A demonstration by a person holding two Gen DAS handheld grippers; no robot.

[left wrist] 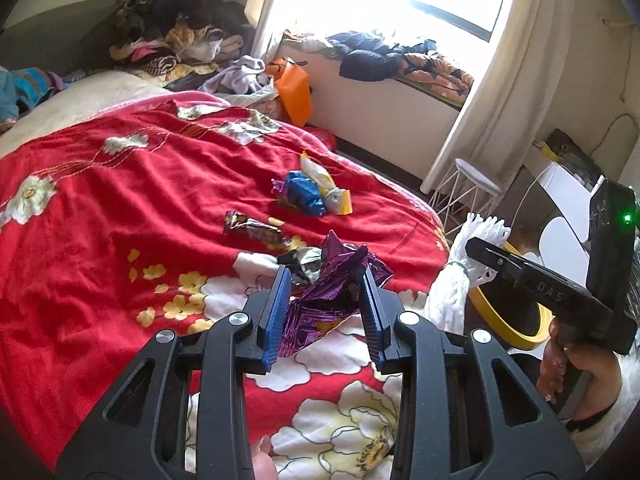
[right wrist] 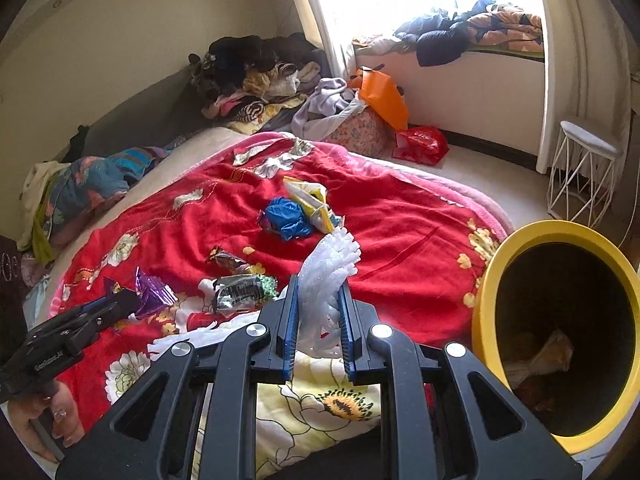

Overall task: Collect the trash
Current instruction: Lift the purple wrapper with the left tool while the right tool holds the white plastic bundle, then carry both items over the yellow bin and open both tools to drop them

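Left tongs (left wrist: 326,276), right tongs (right wrist: 318,284) apparently clamped.

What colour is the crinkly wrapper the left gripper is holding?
Shiny purple. The wrapper shows best in the left wrist view, pinched in the left gripper.

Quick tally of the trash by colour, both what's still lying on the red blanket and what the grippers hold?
Purple wrapper, left gripper: 1
White foam net, right gripper: 1
Blue wrapper: 1
Yellow wrapper: 1
Brown wrapper: 1
Black-silver wrapper: 1
Total: 6

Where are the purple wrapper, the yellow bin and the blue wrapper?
purple wrapper (left wrist: 320,300): left wrist view, crumpled middle between the fingers.
yellow bin (right wrist: 486,292): right wrist view, left side of its rim.
blue wrapper (right wrist: 286,218): right wrist view, its middle.
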